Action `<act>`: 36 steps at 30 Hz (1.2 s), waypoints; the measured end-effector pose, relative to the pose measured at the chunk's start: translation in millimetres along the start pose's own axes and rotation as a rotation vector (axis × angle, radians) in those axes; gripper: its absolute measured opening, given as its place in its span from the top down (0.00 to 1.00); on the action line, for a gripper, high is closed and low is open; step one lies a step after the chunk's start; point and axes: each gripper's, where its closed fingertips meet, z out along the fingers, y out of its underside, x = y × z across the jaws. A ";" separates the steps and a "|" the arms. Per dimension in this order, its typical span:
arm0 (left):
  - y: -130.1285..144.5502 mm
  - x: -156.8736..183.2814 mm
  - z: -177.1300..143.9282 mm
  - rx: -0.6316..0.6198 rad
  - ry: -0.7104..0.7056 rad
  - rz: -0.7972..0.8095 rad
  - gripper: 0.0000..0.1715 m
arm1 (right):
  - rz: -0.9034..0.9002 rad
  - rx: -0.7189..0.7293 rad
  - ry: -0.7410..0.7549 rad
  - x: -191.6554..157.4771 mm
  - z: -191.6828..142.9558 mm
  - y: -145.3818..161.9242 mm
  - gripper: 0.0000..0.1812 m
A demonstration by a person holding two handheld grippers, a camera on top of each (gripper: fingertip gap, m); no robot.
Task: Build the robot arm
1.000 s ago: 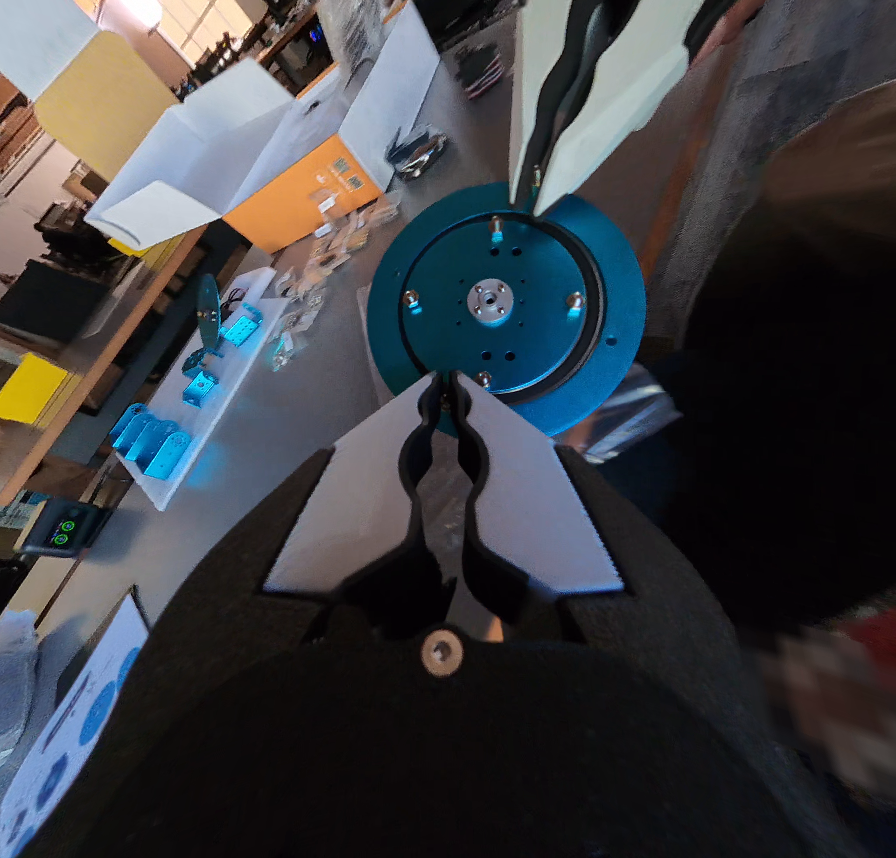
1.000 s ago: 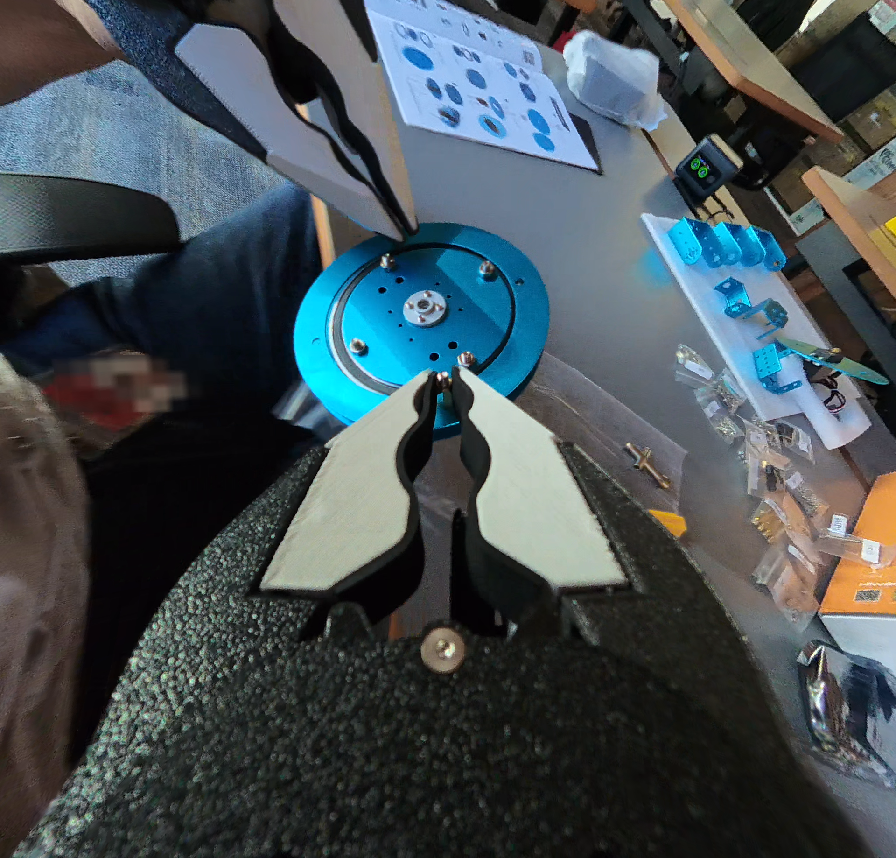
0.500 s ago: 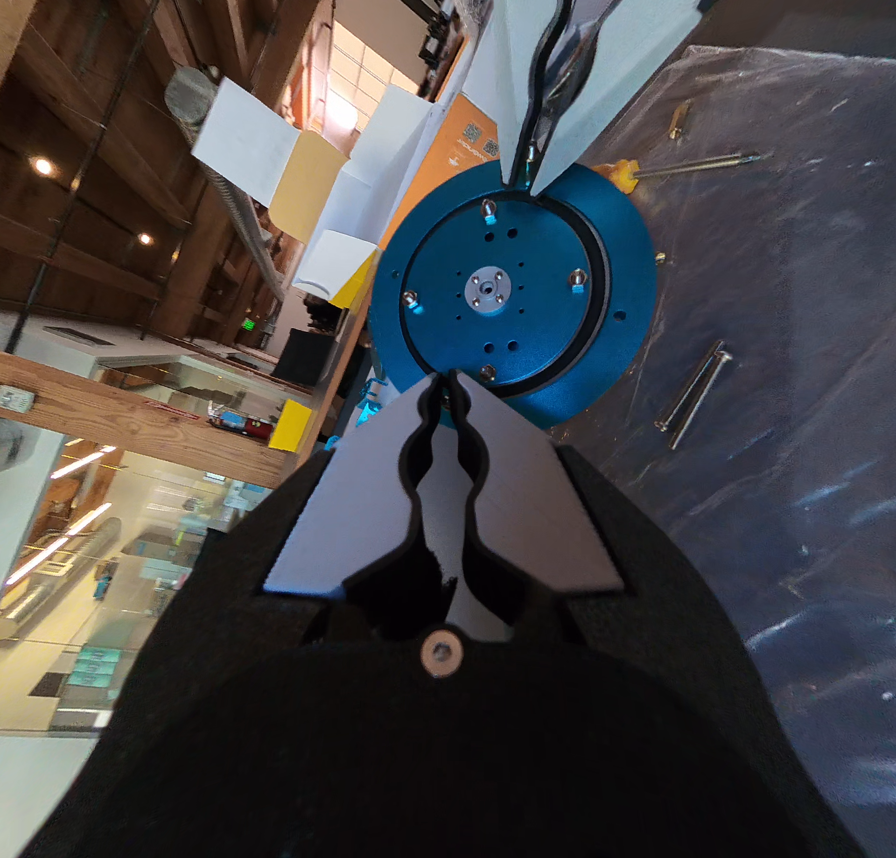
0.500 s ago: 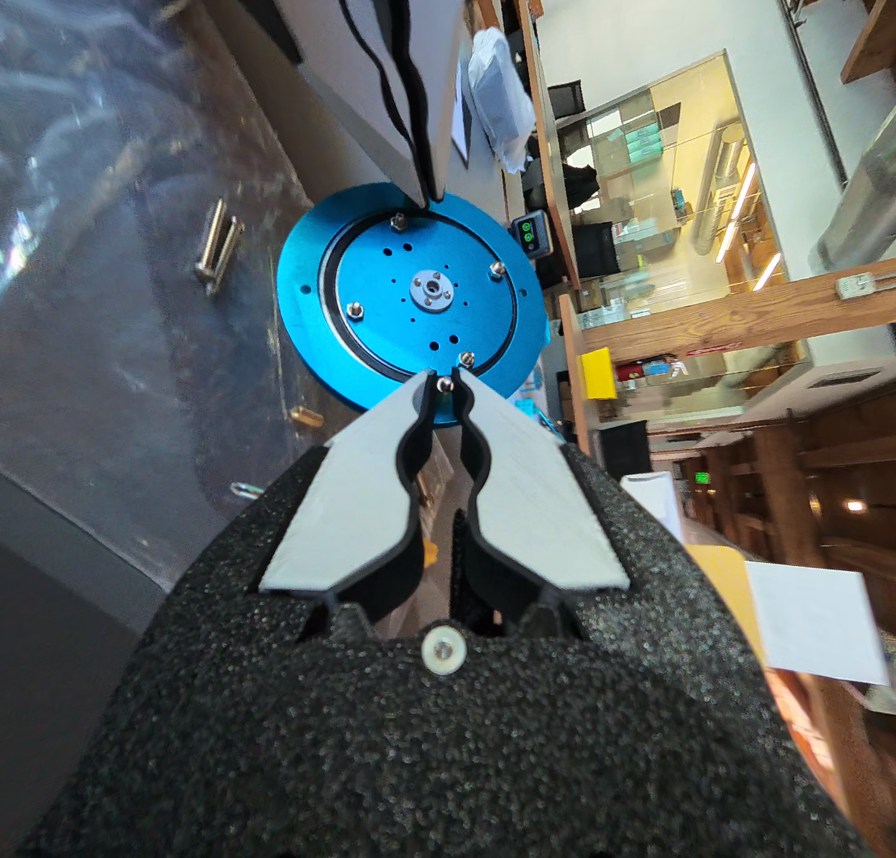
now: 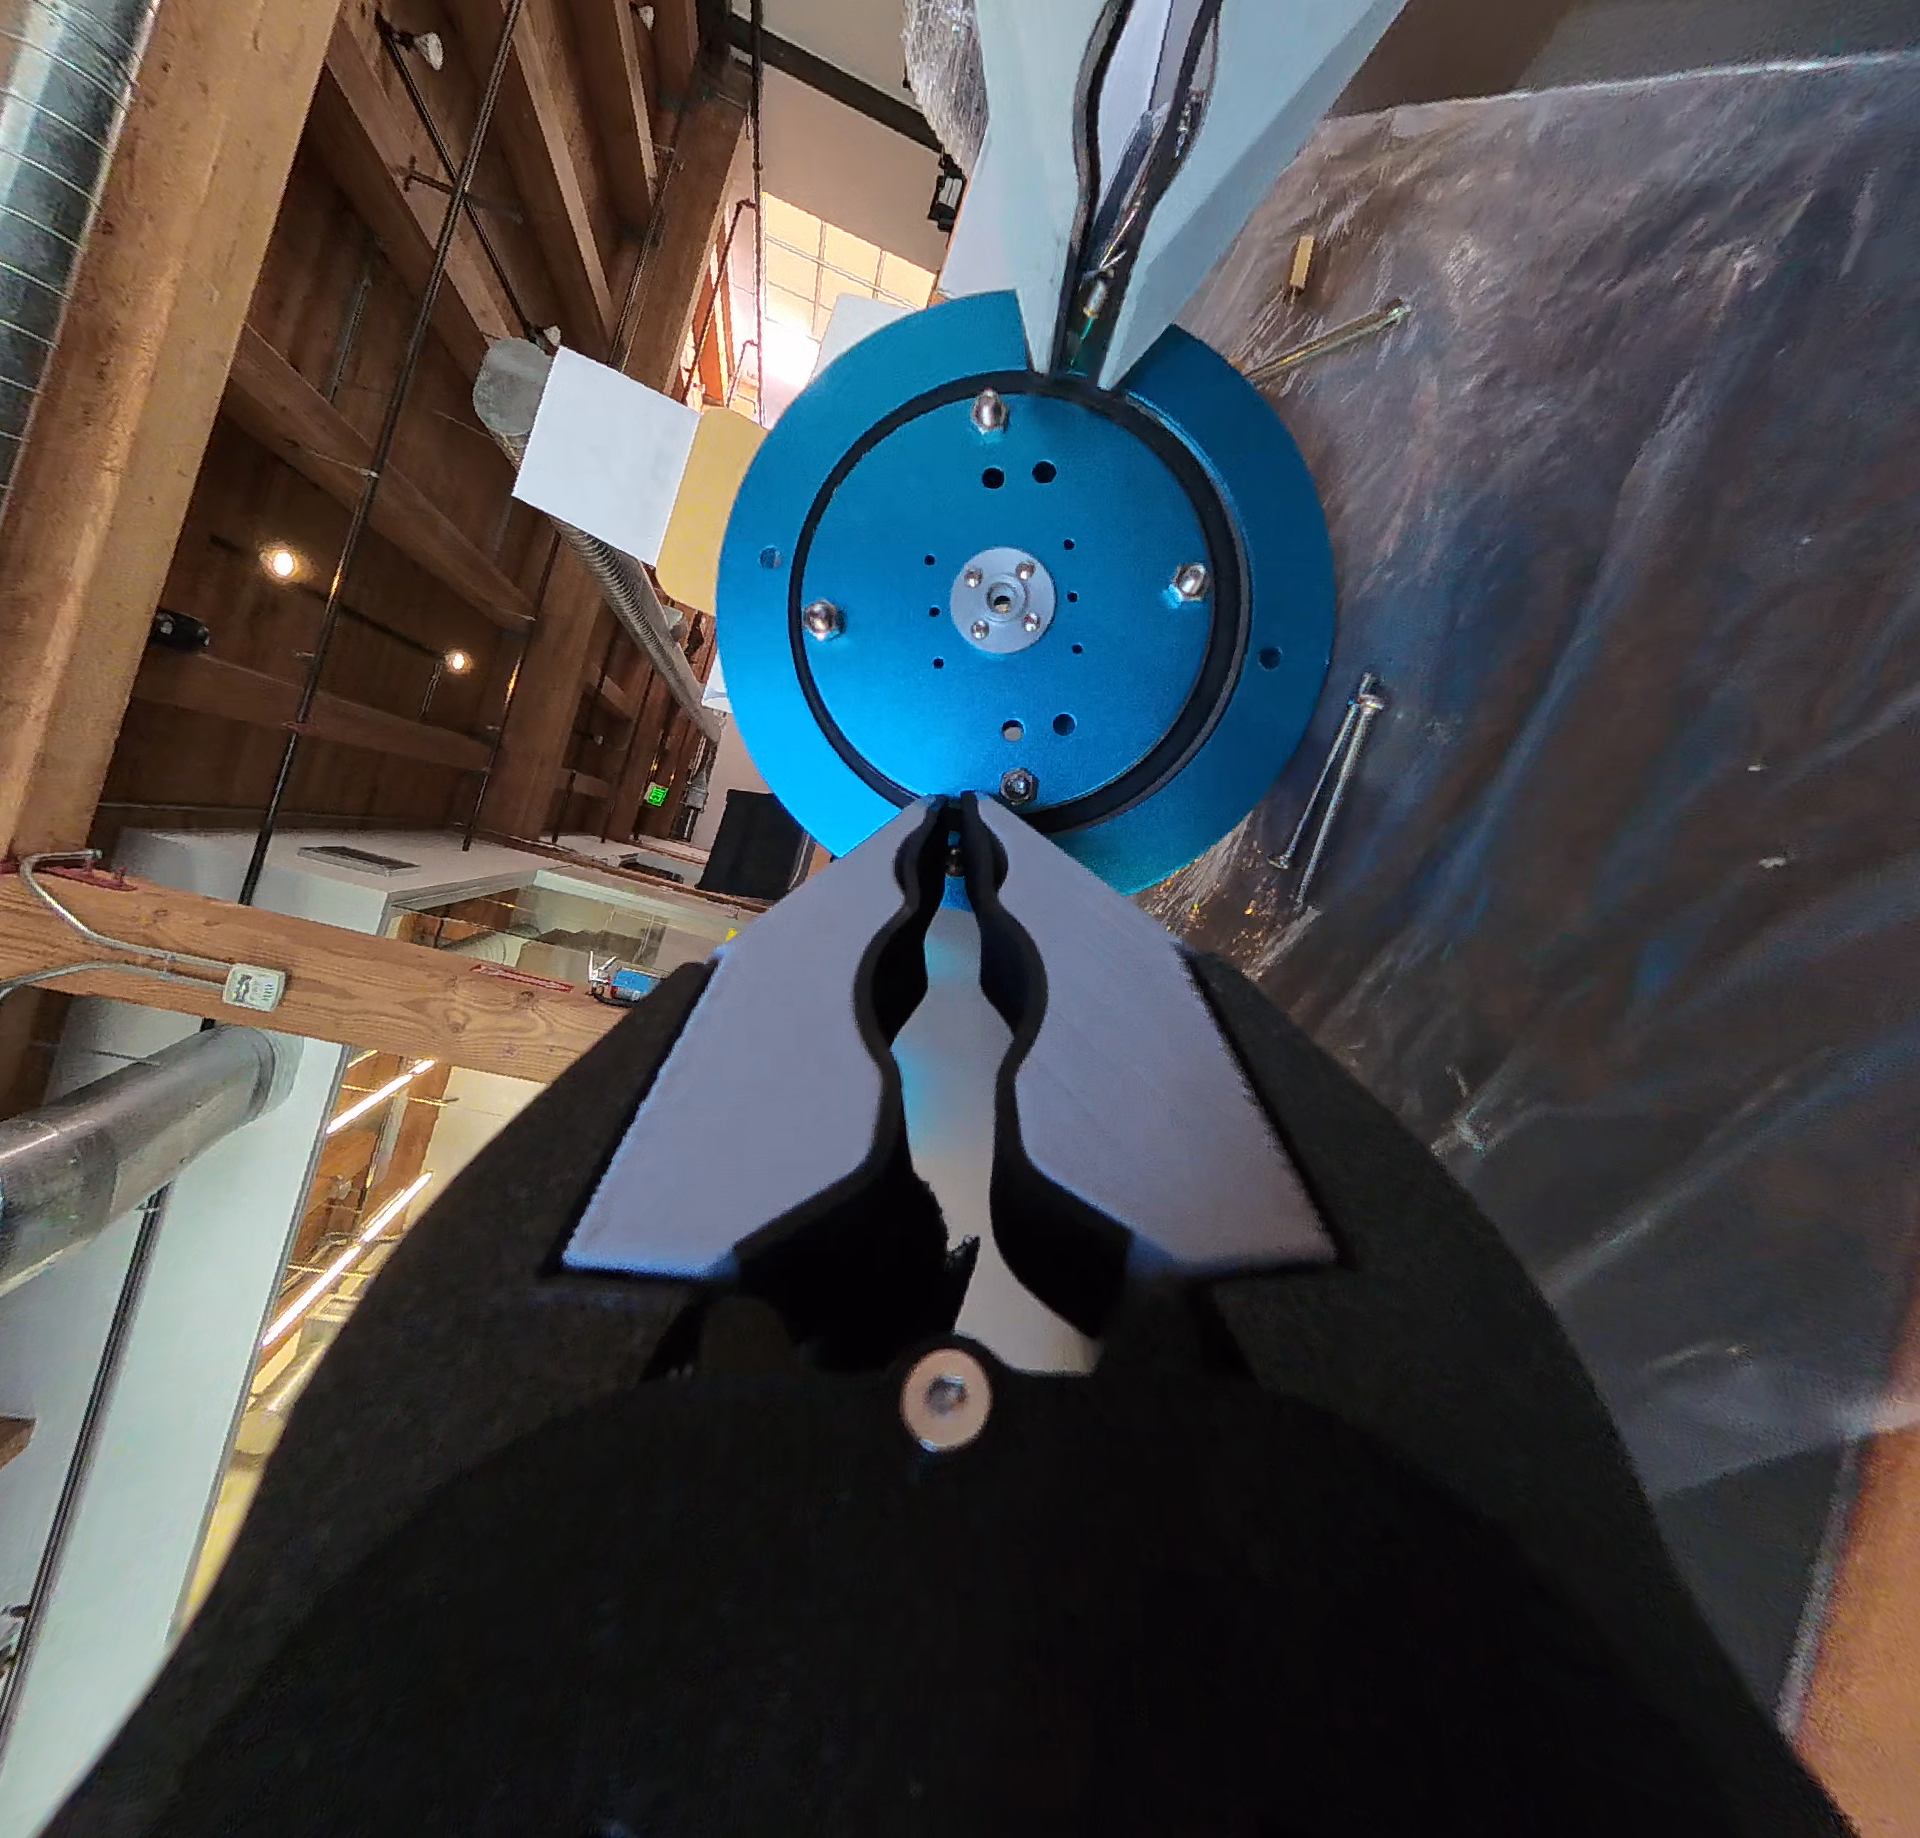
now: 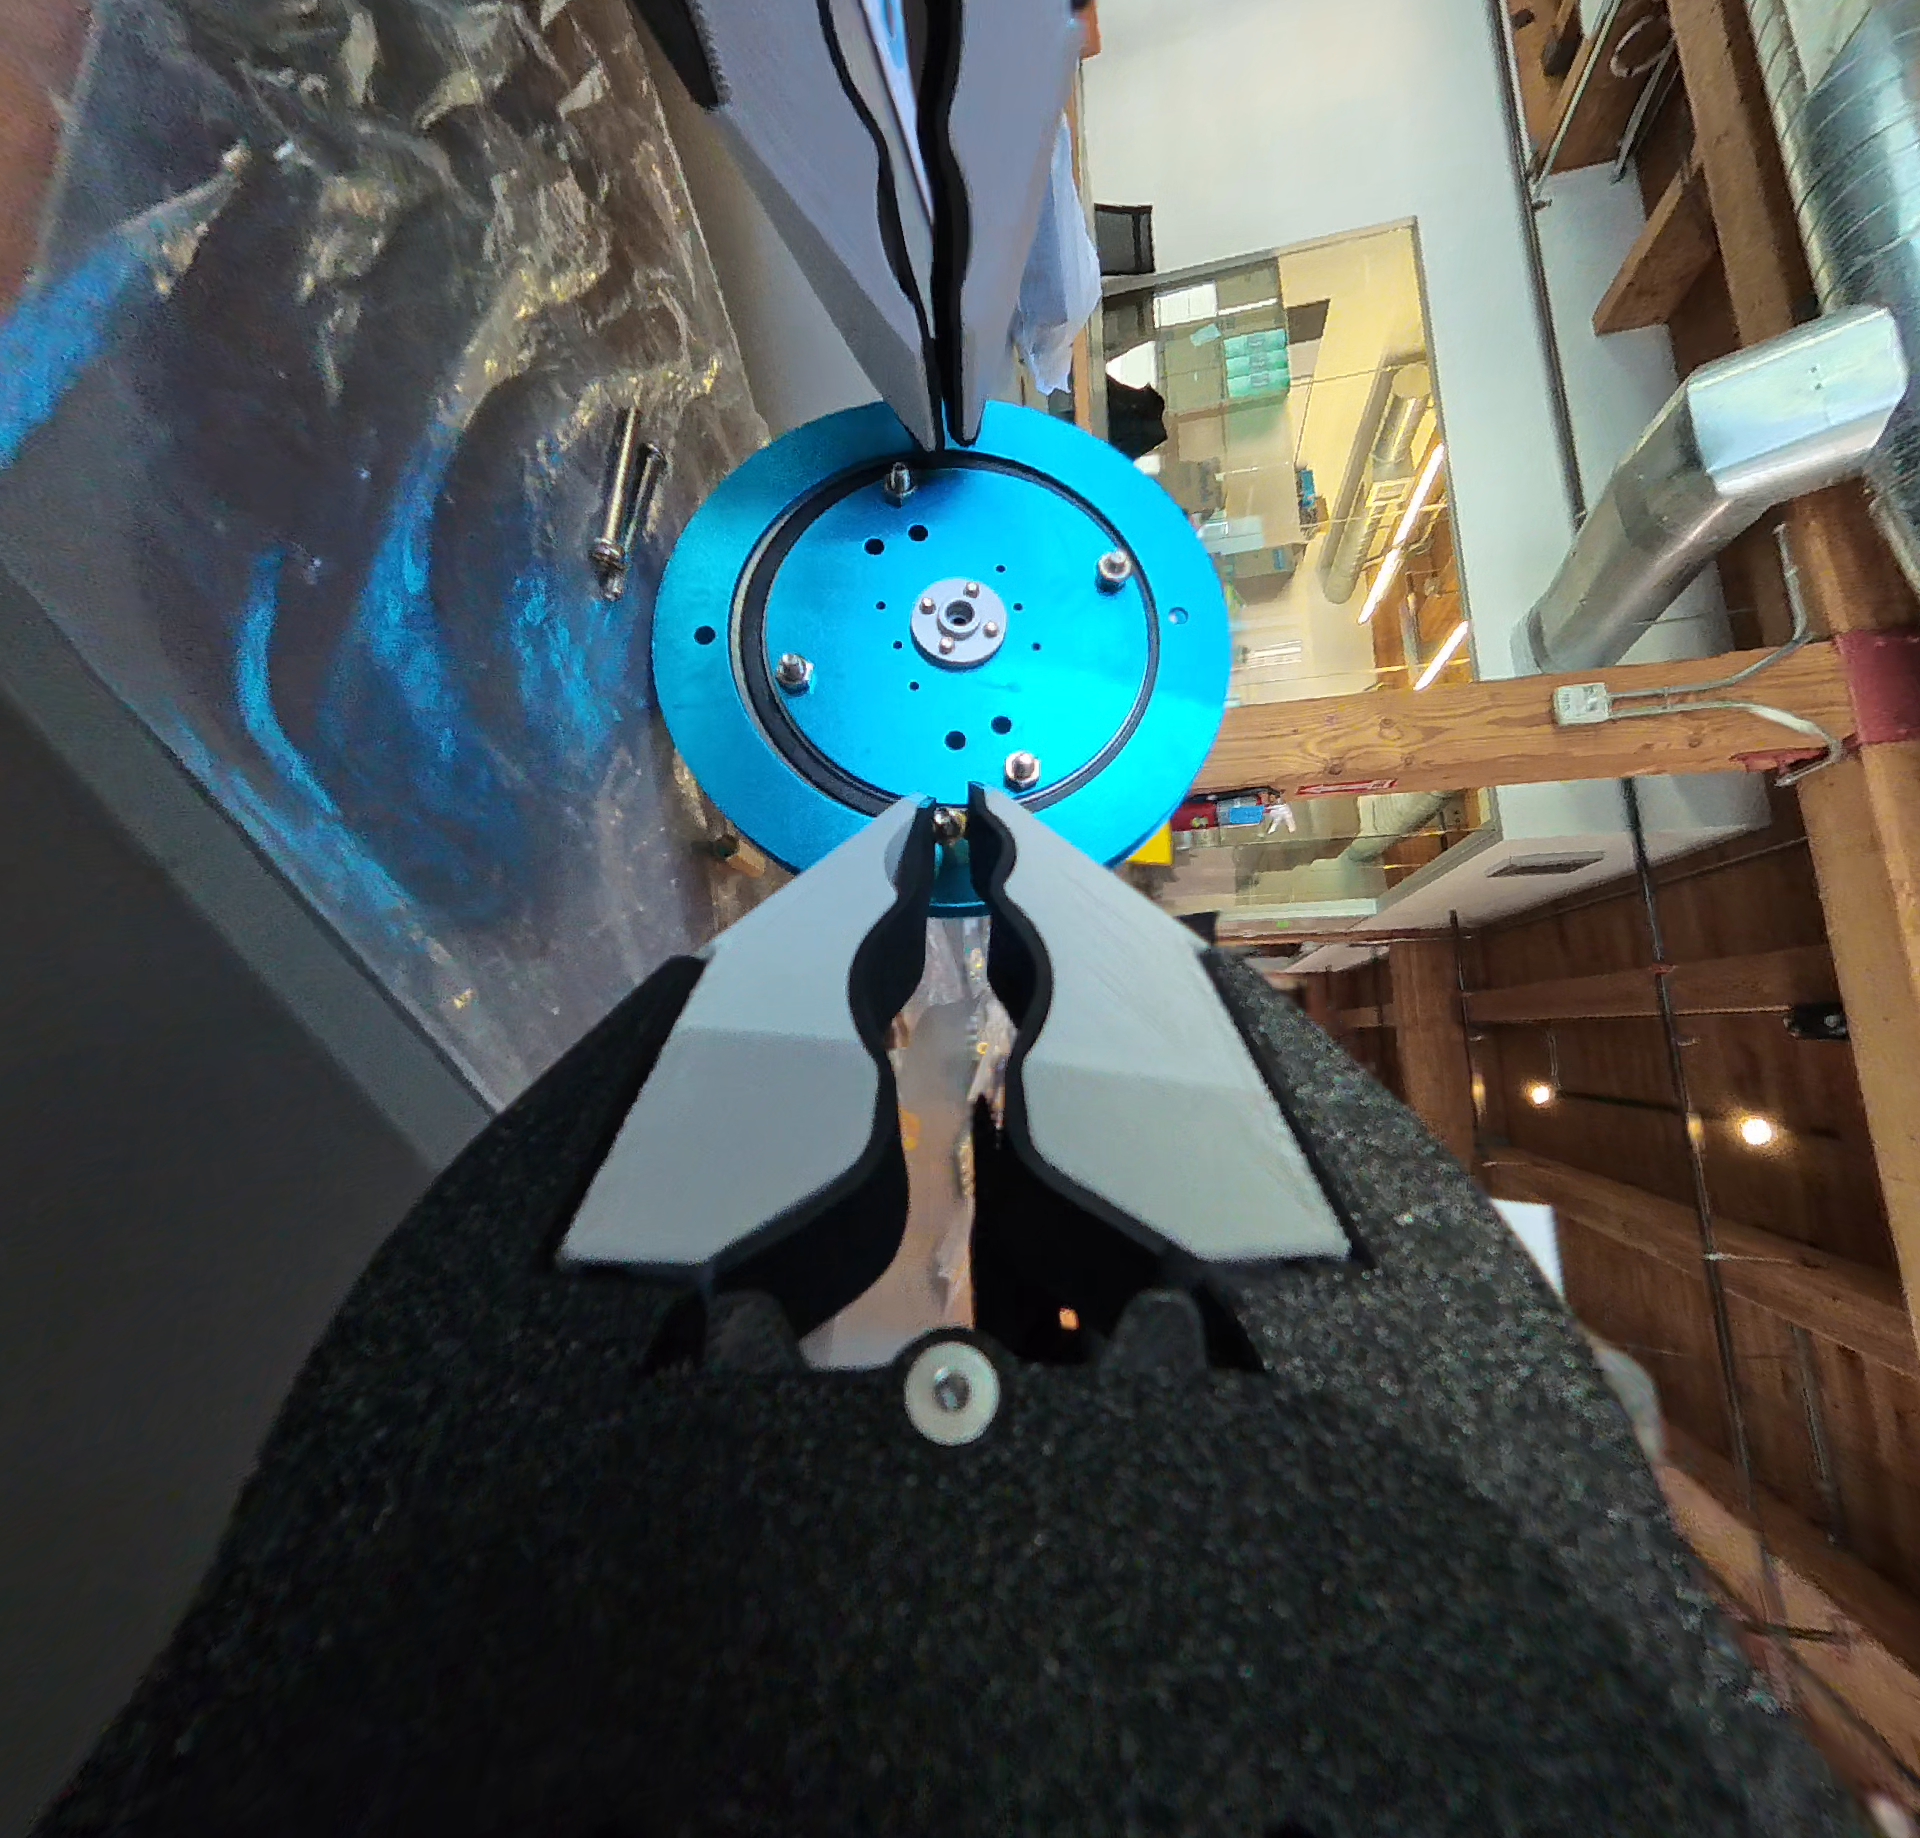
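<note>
Left tongs (image 5: 951,832) pinch the near rim of the blue disc assembly (image 5: 1023,593); right tongs (image 6: 951,822) pinch the opposite rim, tips pressed onto a small stud. Both hold the disc on edge, lifted off the tabletop (image 6: 156,905). Four nuts and a centre hub (image 6: 958,619) sit on the inner plate. Two long screws (image 5: 1330,770) and a brass standoff (image 5: 1299,266) lie loose on the clear plastic sheet (image 5: 1610,645) behind, not fitted.
</note>
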 end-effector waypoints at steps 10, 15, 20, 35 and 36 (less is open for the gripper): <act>-5.1 -0.1 0.0 0.021 -0.018 0.030 0.99 | 0.287 -0.001 -0.057 0.4 -2.7 -2.0 0.96; -4.2 3.8 1.9 0.017 0.004 0.040 0.99 | 0.325 0.063 -0.112 -4.3 -11.6 -15.5 0.86; -5.9 16.3 2.4 0.011 0.028 0.118 1.00 | 0.602 0.145 -0.233 29.5 -1.6 -19.1 0.82; 3.8 0.4 -17.5 -0.034 0.176 -0.399 0.89 | 1.134 0.091 -1.007 -2.2 101.6 -12.9 0.78; 7.7 -2.8 -23.4 -0.036 0.212 -0.485 0.88 | 1.130 0.071 -0.979 -4.6 102.9 -8.3 0.78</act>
